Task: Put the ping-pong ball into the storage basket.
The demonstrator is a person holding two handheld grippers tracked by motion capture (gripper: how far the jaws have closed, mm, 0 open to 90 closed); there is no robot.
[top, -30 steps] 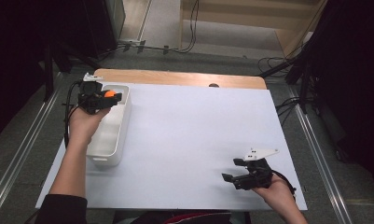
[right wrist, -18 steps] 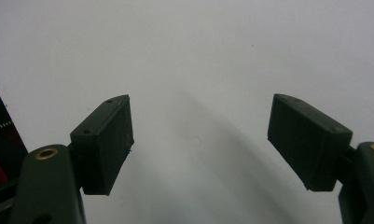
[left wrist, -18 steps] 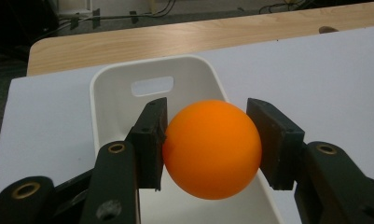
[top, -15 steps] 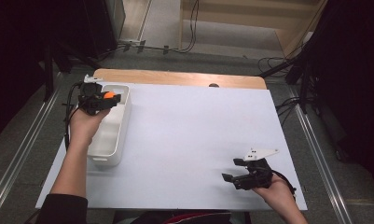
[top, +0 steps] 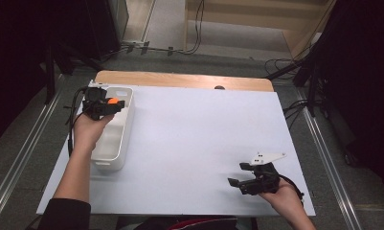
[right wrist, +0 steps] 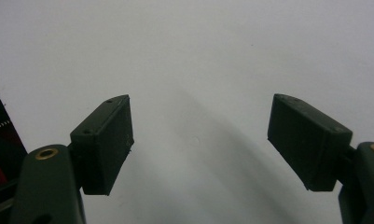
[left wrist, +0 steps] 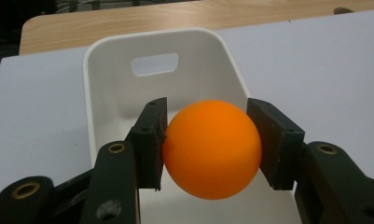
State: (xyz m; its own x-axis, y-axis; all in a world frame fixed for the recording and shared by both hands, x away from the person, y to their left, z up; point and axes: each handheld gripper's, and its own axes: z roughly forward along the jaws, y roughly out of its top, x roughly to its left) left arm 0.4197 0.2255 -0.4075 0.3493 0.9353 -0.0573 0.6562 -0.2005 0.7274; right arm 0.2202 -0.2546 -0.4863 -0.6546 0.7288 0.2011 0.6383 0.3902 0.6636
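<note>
Your left gripper (top: 114,103) clamps an orange ball (left wrist: 211,148) above the white bin (top: 124,125) at the table's (top: 194,139) left edge. Your right gripper (top: 239,175) gapes wide near its bare right front corner, grey floor (top: 338,158) around.

orange ball (left wrist: 212,148): 1 | white bin (top: 124,125): 1 | table (top: 199,143): 1 | grippers: 2 — left gripper (top: 114,103), right gripper (top: 238,174)
</note>
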